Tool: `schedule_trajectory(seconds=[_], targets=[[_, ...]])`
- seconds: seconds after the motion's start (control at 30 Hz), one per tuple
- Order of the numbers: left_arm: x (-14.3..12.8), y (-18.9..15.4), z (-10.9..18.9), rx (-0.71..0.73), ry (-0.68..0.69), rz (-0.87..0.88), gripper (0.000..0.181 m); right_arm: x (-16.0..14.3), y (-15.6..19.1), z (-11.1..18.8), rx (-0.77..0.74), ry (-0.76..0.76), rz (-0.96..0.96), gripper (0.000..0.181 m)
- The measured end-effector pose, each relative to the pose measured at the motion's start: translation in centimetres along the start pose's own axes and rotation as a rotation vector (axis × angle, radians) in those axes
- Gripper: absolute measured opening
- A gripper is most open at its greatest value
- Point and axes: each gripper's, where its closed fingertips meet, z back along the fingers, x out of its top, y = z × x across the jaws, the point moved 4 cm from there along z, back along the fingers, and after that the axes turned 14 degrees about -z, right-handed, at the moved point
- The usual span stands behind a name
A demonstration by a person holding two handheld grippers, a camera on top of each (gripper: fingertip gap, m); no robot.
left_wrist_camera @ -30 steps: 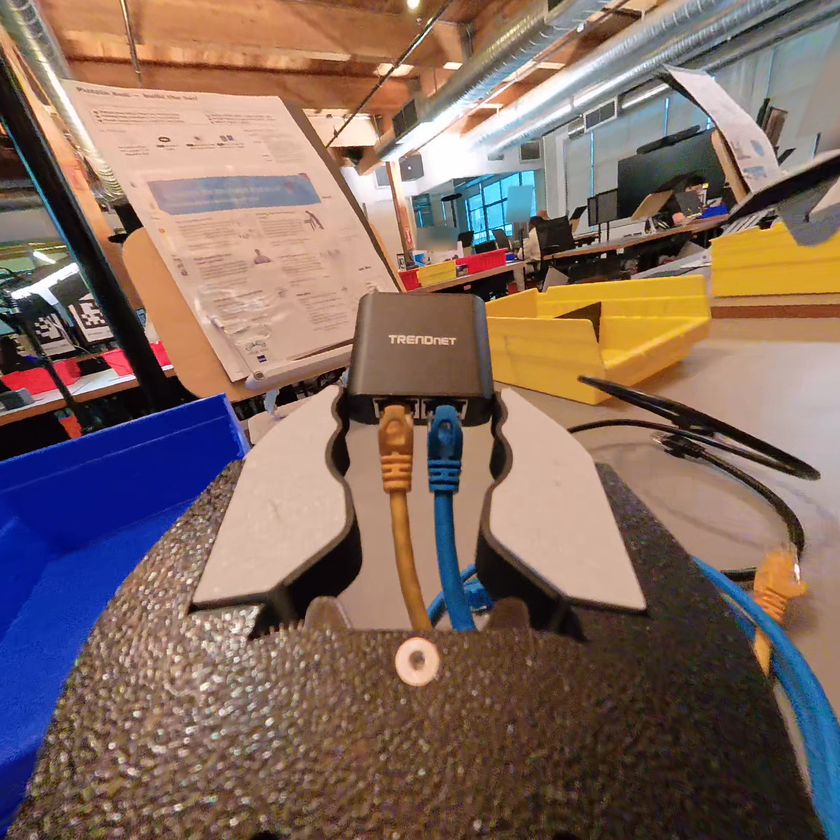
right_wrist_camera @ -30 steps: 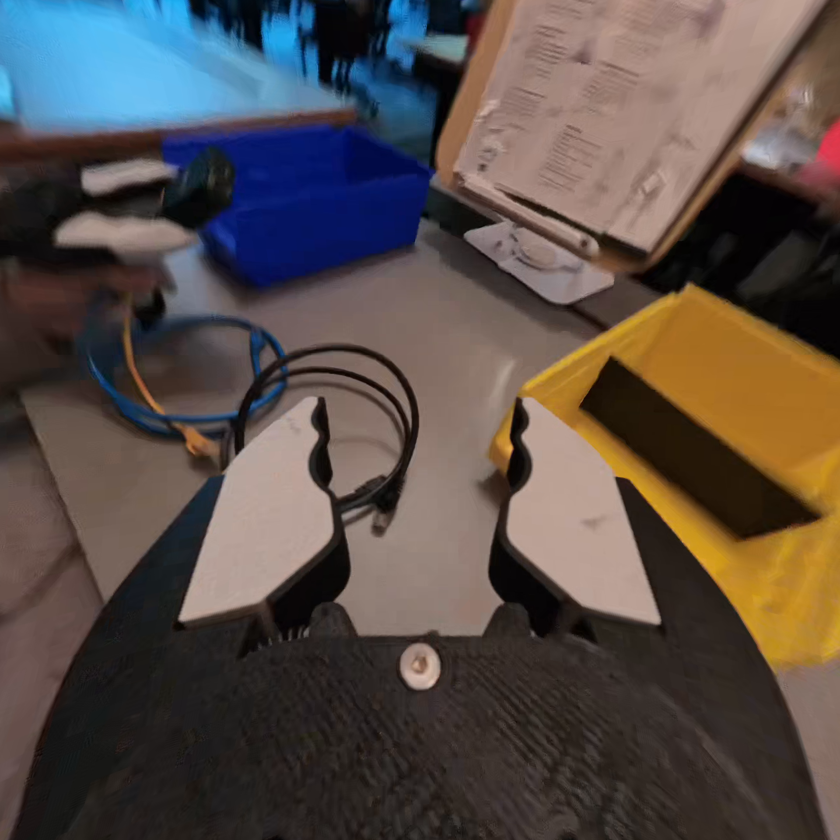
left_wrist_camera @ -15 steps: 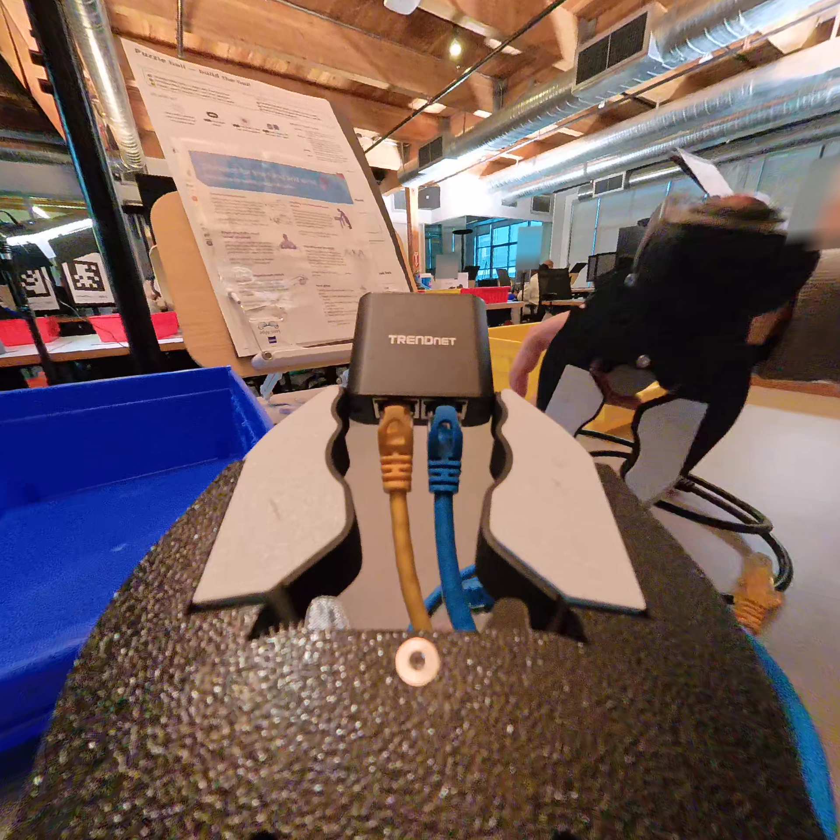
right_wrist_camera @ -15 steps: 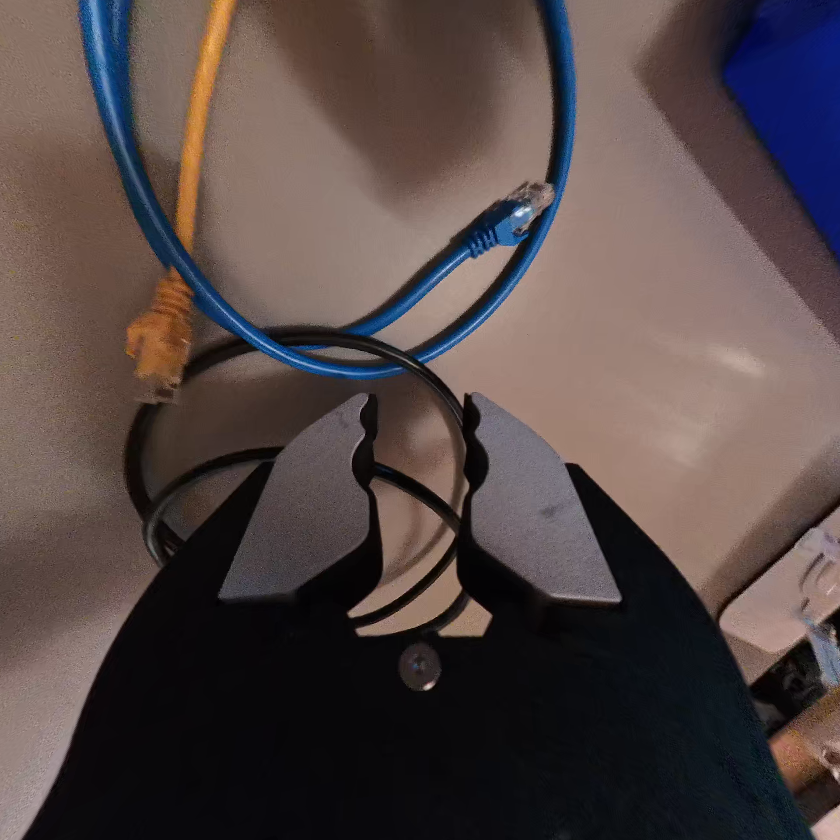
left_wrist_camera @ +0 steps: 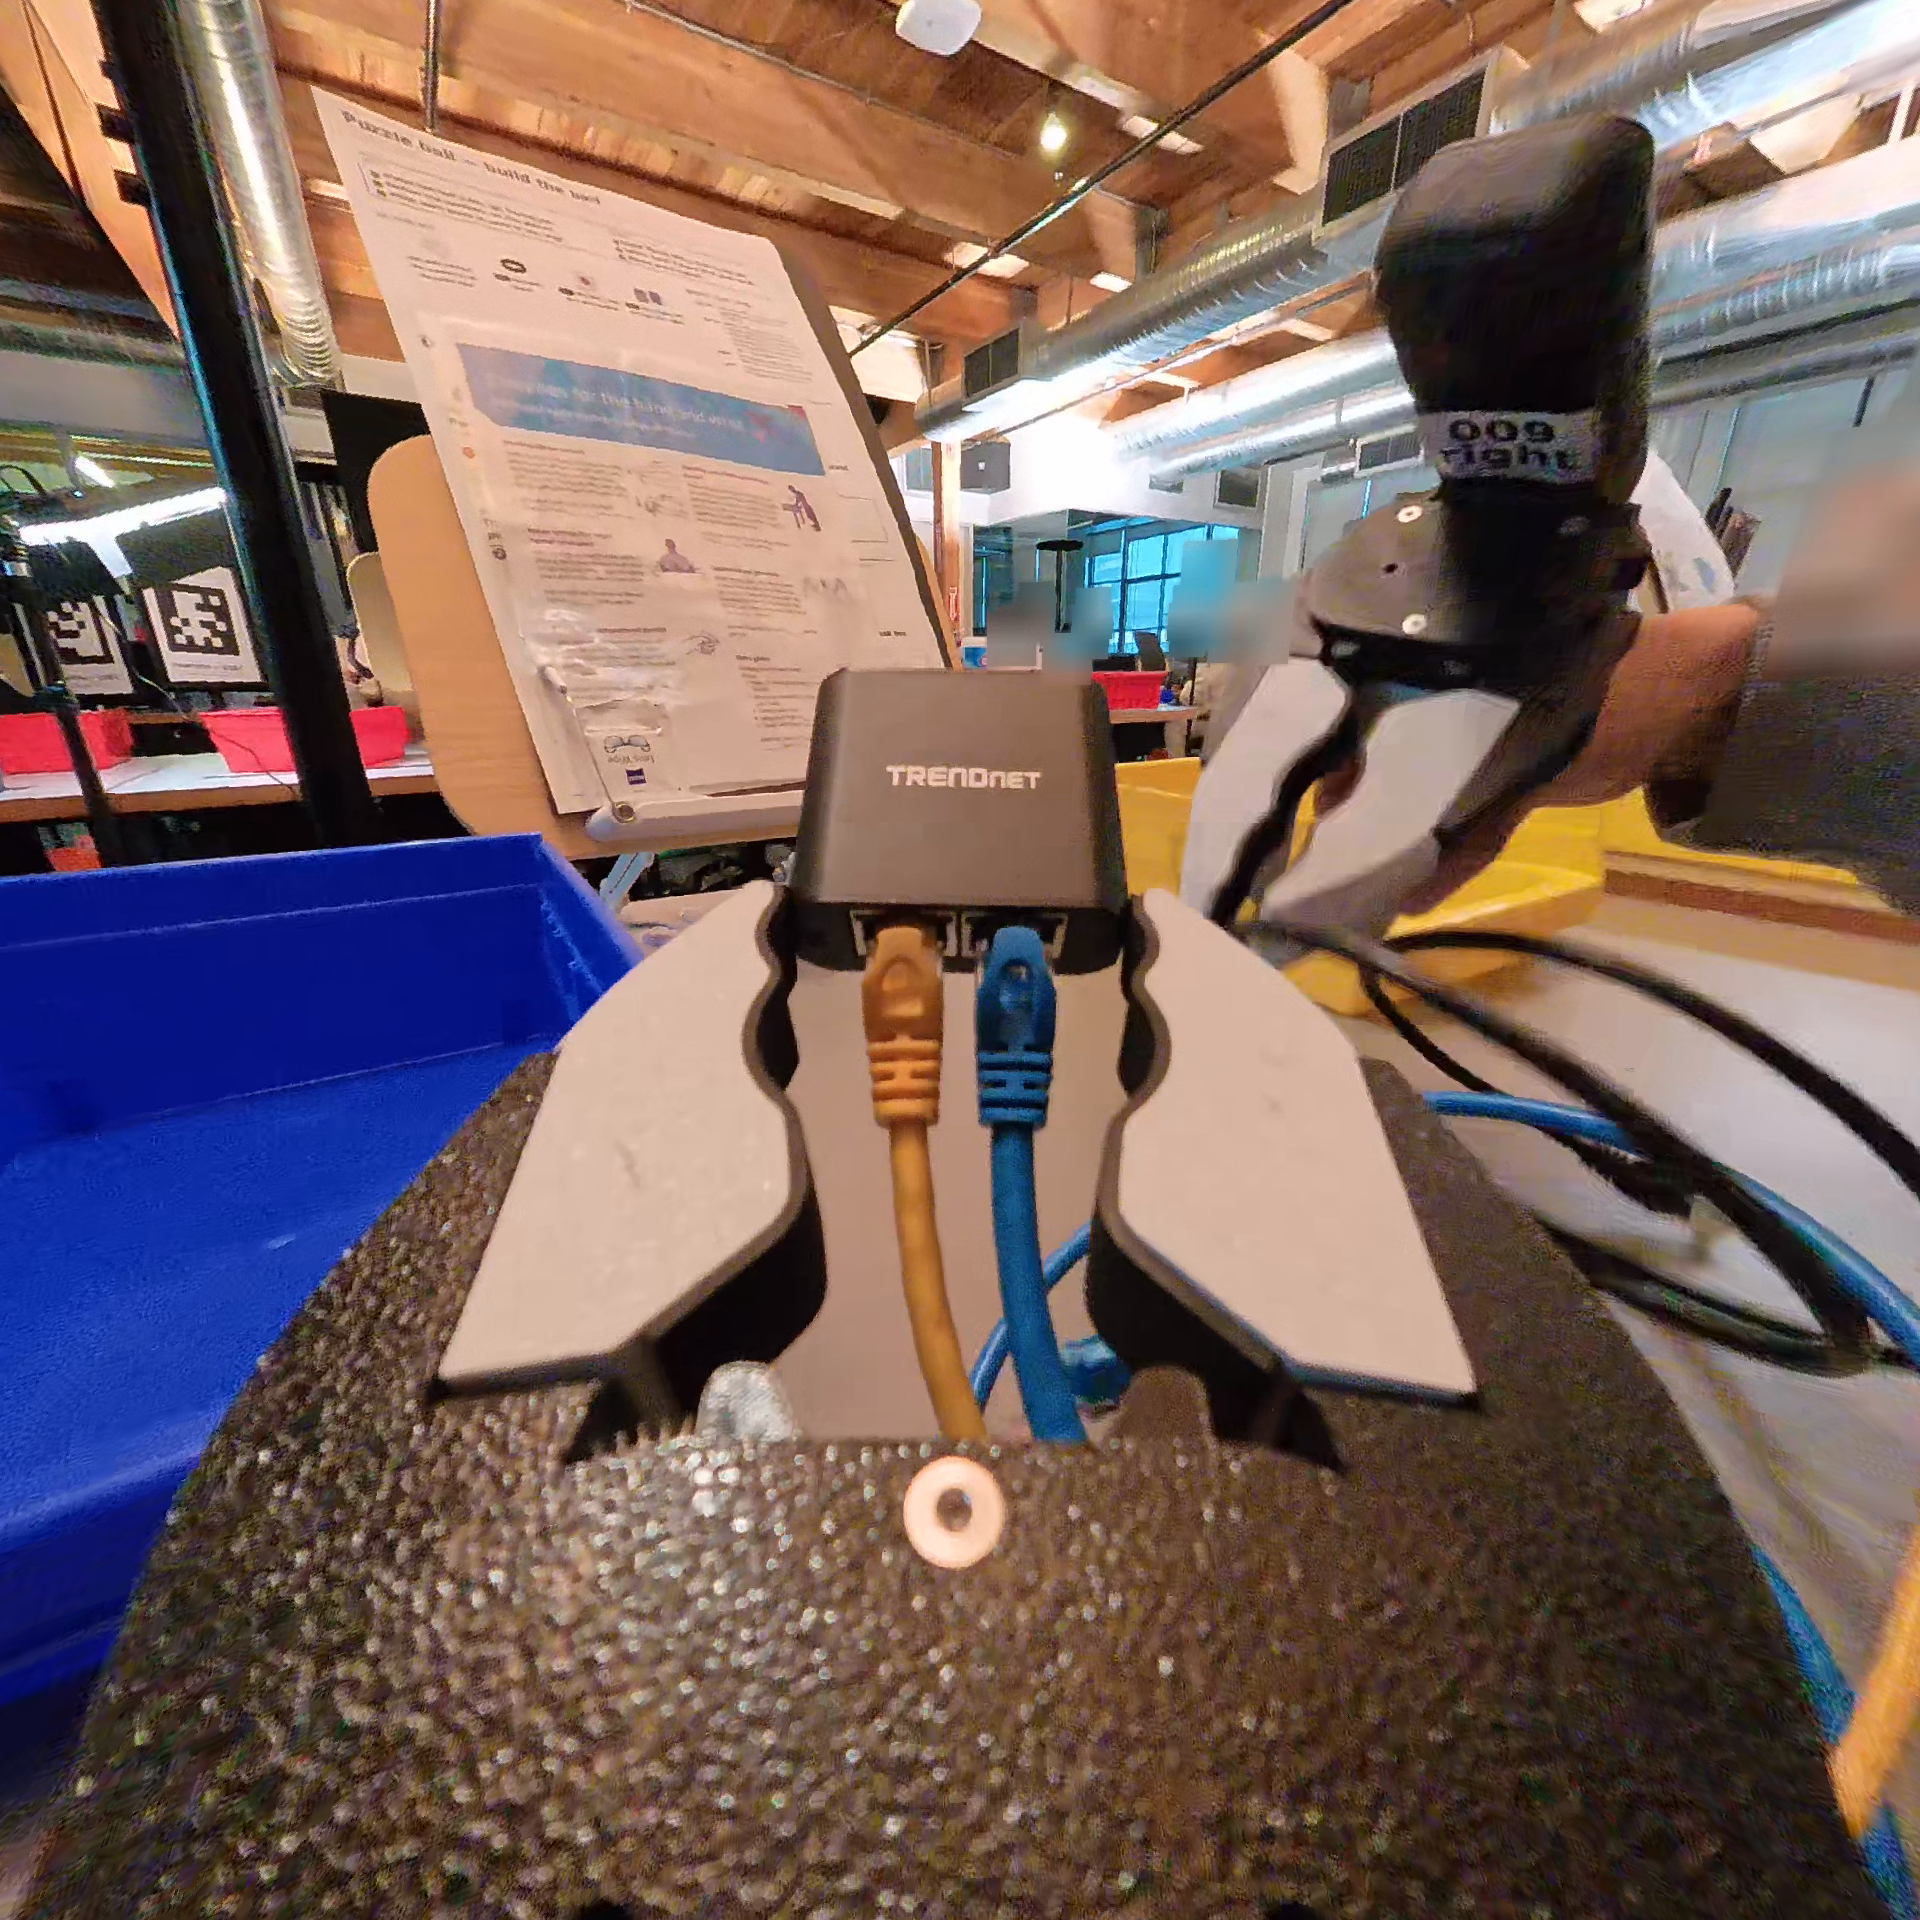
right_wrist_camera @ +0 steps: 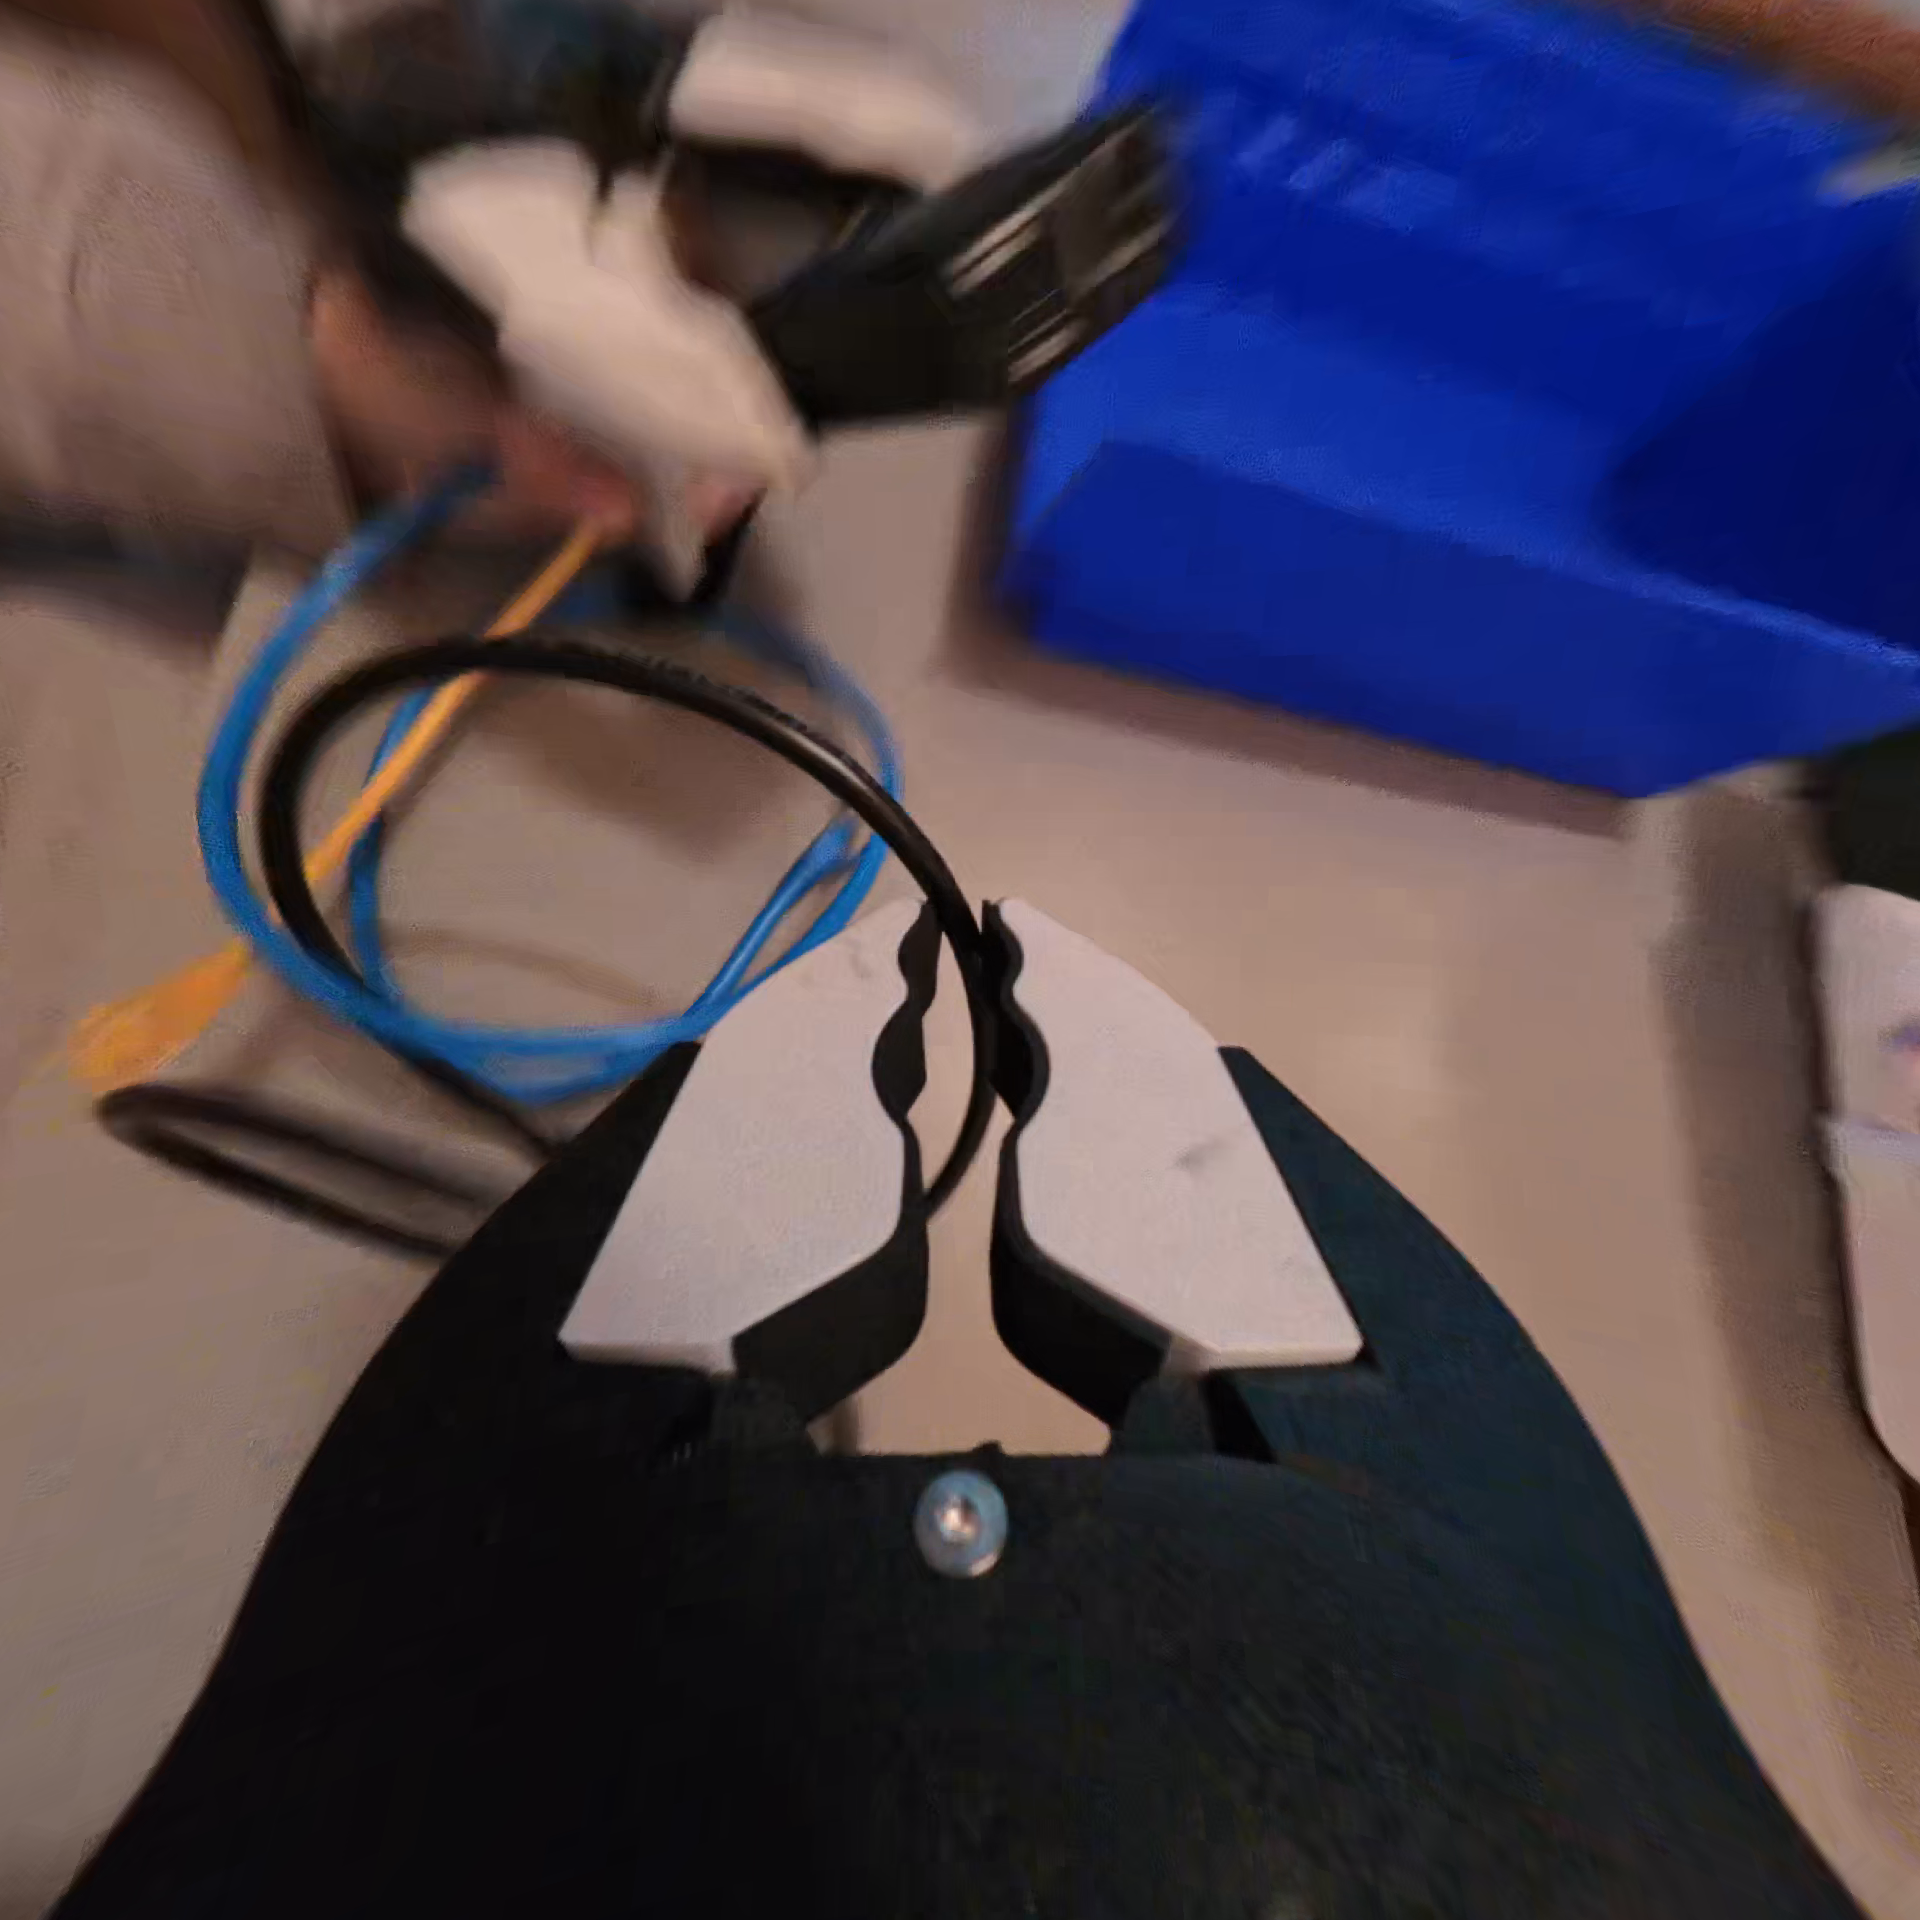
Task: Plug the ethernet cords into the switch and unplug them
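My left gripper point(left_wrist_camera: 956, 920) is shut on the black switch point(left_wrist_camera: 961, 795) and holds it off the table. An orange cord point(left_wrist_camera: 906, 1039) and a blue cord point(left_wrist_camera: 1013, 1049) are plugged into its two near ports and hang down between the fingers. My right gripper point(right_wrist_camera: 961, 914) is shut on a black cord point(right_wrist_camera: 582, 665) and lifts its loop above the table. The right gripper also shows in the left wrist view point(left_wrist_camera: 1340, 862), to the right of the switch, with the black cord point(left_wrist_camera: 1558, 997) trailing from it. The right wrist view shows the blurred left gripper point(right_wrist_camera: 623, 312) with the switch point(right_wrist_camera: 977, 281) at the top.
A blue bin point(left_wrist_camera: 239, 1091) stands left of the switch and shows in the right wrist view point(right_wrist_camera: 1455, 468). A yellow bin point(left_wrist_camera: 1455, 914) stands behind the right gripper. A board with a printed sheet point(left_wrist_camera: 623, 499) leans at the back. Blue cord loops point(right_wrist_camera: 520, 997) and an orange plug point(right_wrist_camera: 135, 1029) lie on the grey table point(right_wrist_camera: 1299, 987).
My right gripper came down over the black cord, shut on it and lifted its loop off the table. My left gripper kept hold of the switch and tilted a little upward.
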Motion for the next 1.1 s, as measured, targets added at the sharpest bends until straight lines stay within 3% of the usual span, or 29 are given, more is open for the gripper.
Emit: schedule_trajectory(seconds=[0.03, 0.17, 0.23, 0.27, 0.47, 0.7, 0.8, 0.93, 1.1], targets=[[0.2, 0.0, 0.0, 0.004, -0.021, 0.026, 0.059, 1.1, -0.7, 1.4, -0.058, -0.112, -0.069, 0.007], [0.8, -0.4, -0.2, 0.013, -0.054, 0.046, 0.059, 2.8, -2.0, 5.2, -0.179, -0.431, -0.407, 0.007], [1.0, -0.5, -0.2, 0.030, -0.055, 0.042, 0.059, 3.6, -1.5, 7.5, -0.083, -0.597, -0.497, 0.008], [1.0, -0.4, -0.1, 0.041, -0.050, 0.029, 0.059, 3.5, -1.8, 8.9, -0.107, -0.628, -0.520, 0.008], [1.0, 1.0, 0.5, 0.111, -0.046, 0.021, 0.059, 4.8, -1.5, 21.4, -0.237, -0.717, -0.370, 0.008], [0.9, 0.5, 0.3, 0.077, -0.040, 0.014, 0.059, 4.8, -4.8, 35.3, -0.770, -0.721, -0.194, 0.007], [0.7, -0.3, 0.0, 0.049, -0.026, 0.003, 0.059, 2.3, -8.3, 36.2, -0.811, -0.634, -0.253, 0.007], [0.7, -0.9, -0.3, 0.025, -0.015, -0.027, 0.059, -2.8, -12.4, 33.6, -0.806, -0.585, -0.429, 0.007], [0.6, -1.1, -0.3, 0.009, -0.013, -0.038, 0.059, -7.8, -14.9, 30.7, -0.916, -0.586, -0.421, 0.008]])
